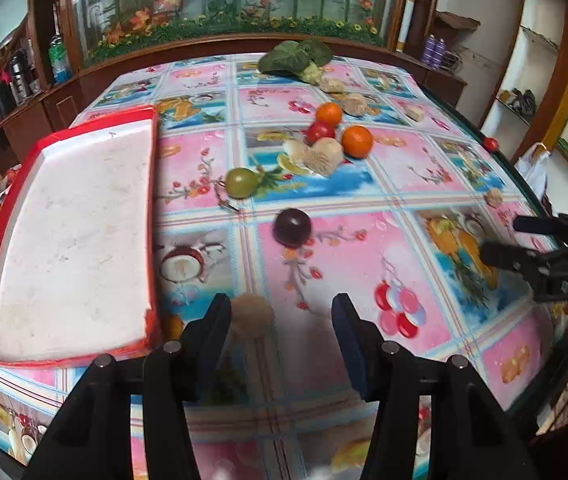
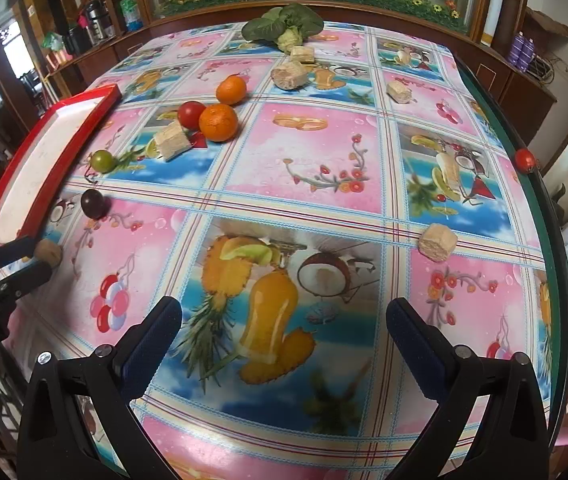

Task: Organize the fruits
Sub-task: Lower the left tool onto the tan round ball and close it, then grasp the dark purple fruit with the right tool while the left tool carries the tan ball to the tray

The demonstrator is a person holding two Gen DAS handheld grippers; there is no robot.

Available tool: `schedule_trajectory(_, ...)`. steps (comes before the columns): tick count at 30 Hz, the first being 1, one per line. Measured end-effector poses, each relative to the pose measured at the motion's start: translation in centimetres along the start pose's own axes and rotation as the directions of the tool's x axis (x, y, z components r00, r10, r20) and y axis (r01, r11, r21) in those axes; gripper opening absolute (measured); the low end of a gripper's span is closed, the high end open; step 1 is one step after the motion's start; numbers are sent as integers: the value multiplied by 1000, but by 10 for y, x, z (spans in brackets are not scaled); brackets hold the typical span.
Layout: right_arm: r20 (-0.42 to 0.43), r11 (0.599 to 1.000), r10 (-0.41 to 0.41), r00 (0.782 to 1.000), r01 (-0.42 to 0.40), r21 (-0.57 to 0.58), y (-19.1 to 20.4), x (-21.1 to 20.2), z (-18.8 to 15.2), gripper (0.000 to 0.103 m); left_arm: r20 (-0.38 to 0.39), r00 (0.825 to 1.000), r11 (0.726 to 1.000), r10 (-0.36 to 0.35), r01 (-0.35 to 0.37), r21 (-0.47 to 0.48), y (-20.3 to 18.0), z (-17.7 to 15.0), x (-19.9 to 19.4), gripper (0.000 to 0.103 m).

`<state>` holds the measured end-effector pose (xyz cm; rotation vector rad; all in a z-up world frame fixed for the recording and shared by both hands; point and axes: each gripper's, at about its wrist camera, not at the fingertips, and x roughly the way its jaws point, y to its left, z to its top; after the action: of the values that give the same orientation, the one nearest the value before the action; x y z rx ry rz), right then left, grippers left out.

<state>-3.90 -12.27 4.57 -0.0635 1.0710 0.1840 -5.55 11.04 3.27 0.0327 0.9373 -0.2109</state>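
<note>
My left gripper (image 1: 282, 312) hangs low over the table beside the red tray (image 1: 64, 220). A beige chunk (image 1: 252, 314) lies between its fingers, against the left one, with a gap to the right one. The right wrist view shows this chunk (image 2: 53, 252) at the fingertips. A dark plum (image 1: 292, 227) lies just beyond, then a green fruit (image 1: 240, 183), a red tomato (image 1: 320, 132) and two oranges (image 1: 357, 141). My right gripper (image 2: 284, 316) stands open over the printed cloth with nothing in it.
More beige chunks (image 2: 437, 241) lie scattered over the table. A leafy vegetable (image 2: 284, 24) sits at the far edge. A small red tomato (image 2: 524, 159) rests on the right rim. Shelves and a cabinet ring the table.
</note>
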Motion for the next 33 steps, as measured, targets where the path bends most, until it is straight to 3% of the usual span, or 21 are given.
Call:
schedule_trajectory(9, -8, 1000, 12, 1000, -12, 8, 2, 0, -1, 103, -54, 998, 999, 14, -16, -34, 12, -4, 10, 55)
schedule_trajectory(12, -12, 1000, 15, 1000, -15, 12, 4, 2, -1, 103, -48, 999, 999, -16, 13, -46, 9, -1, 15, 45)
schedule_trajectory(14, -17, 1000, 18, 1000, -18, 9, 6, 3, -1, 103, -58, 998, 999, -1, -1, -37, 6, -1, 22, 29)
schedule_trajectory(21, -11, 998, 14, 1000, -15, -66, 25, 6, 6, 103, -50, 999, 997, -17, 13, -78, 9, -3, 18, 29)
schedule_trajectory(25, -3, 978, 124, 992, -123, -171, 60, 12, 21, 103, -17, 999, 994, -47, 45, -104, 10, -7, 2, 29)
schedule_trajectory(30, -10, 953, 227, 974, -224, -205, 90, 30, 47, 99, -15, 996, 987, -83, 80, -139, 17, -17, -9, 29)
schedule_trajectory(33, -45, 932, 279, 959, -282, -229, 111, 42, 58, 88, -10, 995, 980, -102, 99, -173, 23, -23, -11, 29)
